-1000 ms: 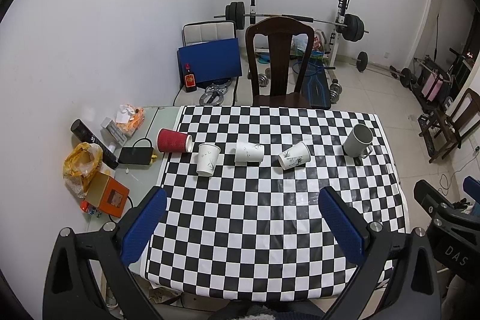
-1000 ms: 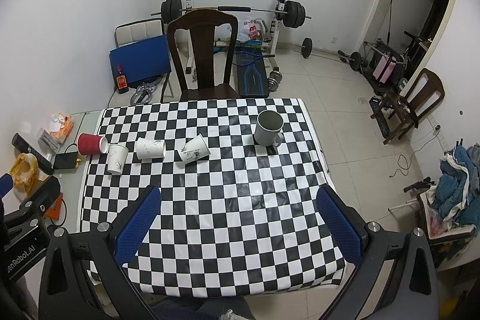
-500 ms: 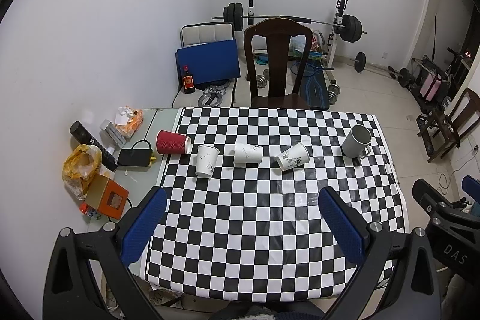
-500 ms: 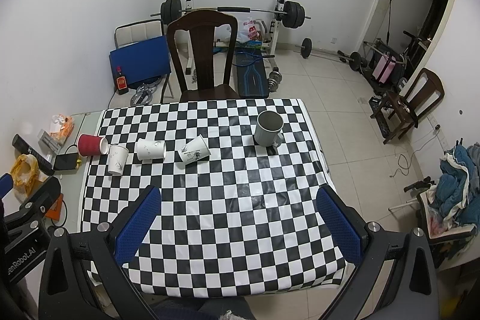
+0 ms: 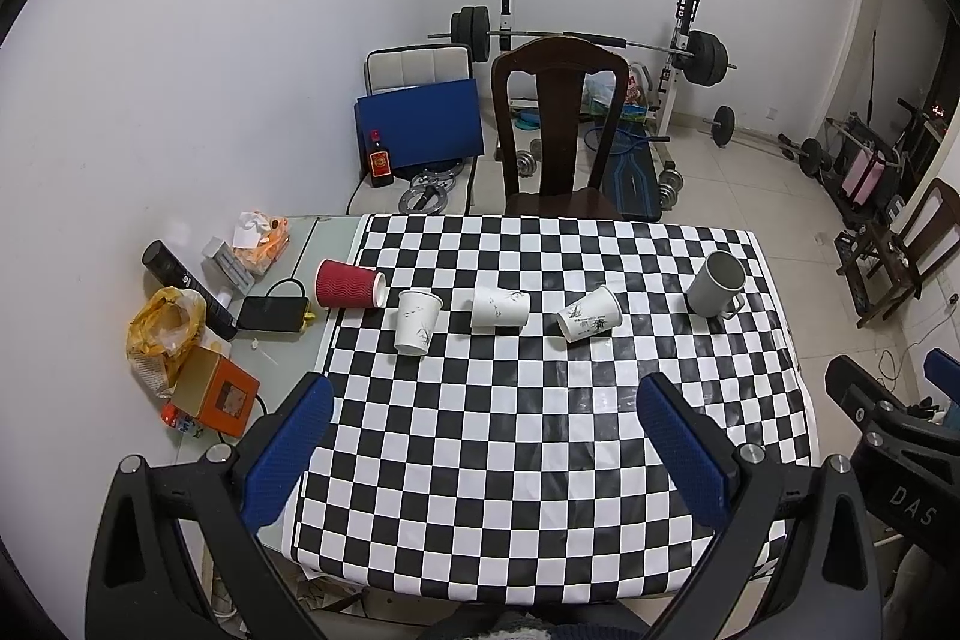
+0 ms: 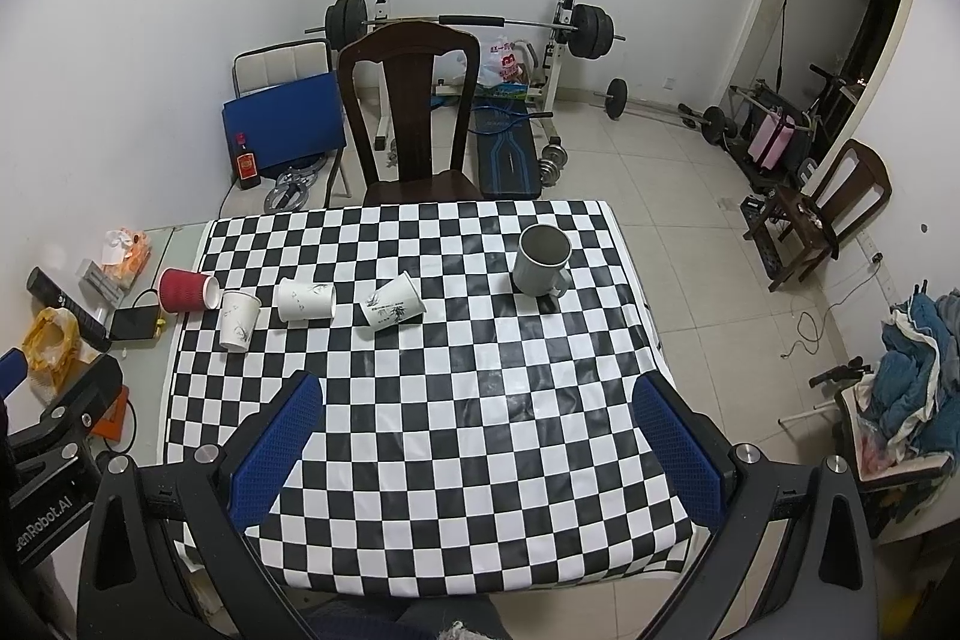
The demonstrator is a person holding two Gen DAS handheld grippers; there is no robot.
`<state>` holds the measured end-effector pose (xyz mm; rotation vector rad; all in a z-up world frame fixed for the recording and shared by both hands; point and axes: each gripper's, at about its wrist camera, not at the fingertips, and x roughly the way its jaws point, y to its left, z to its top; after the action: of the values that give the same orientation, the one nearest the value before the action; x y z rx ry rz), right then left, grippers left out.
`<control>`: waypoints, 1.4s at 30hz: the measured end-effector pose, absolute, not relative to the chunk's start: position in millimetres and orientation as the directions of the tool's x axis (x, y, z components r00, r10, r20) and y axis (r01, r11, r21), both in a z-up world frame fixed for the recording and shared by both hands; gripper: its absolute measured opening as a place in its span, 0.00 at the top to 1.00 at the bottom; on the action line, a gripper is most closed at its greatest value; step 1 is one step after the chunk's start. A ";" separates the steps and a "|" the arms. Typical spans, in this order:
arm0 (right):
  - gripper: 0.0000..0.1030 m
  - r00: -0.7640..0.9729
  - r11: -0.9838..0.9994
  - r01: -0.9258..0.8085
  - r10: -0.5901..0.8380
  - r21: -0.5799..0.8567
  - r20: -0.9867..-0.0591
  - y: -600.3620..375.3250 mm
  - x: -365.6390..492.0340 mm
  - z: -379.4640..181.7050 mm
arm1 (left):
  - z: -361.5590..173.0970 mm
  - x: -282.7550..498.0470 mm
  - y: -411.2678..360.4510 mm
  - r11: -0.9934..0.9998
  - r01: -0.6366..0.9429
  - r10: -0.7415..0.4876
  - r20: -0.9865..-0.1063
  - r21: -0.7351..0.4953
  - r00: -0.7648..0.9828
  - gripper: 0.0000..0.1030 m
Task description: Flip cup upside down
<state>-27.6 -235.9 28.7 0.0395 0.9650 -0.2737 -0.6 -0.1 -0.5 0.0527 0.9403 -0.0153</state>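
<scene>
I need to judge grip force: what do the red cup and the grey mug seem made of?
Red cup: likely paper, matte, with a rippled embossed sleeve and thin white rim. Grey mug: probably ceramic or enamel, a smooth thick wall with moulded handle; the look leaves it open.

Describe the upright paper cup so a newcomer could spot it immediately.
On the checkered tablecloth, a row of cups runs along the far half. The upright white paper cup is second from the left, beside the red cup; its paper neighbours lie tipped over.
</scene>
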 end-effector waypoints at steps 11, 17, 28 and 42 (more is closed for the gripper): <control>0.00 0.536 0.965 0.247 -0.210 -0.086 -0.817 -235.9 -27.4 28.4 | -0.5 -0.7 0.0 0.999 0.035 0.009 -0.808 0.037 0.590 0.00; 0.00 0.539 0.965 0.246 -0.211 -0.087 -0.816 -236.0 -27.5 28.4 | -0.7 -0.8 0.1 0.999 0.036 0.009 -0.808 0.038 0.589 0.00; 0.00 0.519 0.967 0.239 -0.202 -0.086 -0.830 -234.1 2.5 25.5 | -5.4 31.2 9.5 0.997 -0.042 0.074 -0.824 0.062 0.562 0.00; 0.00 0.245 0.991 0.075 -0.129 -0.114 -0.961 -124.0 154.2 -186.8 | -159.3 144.1 150.8 0.933 -0.306 0.277 -0.920 0.189 0.277 0.00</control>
<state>154.2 -124.0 -186.8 -0.0478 1.3157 -0.1396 144.1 150.8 -159.3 -0.0267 1.2290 0.3916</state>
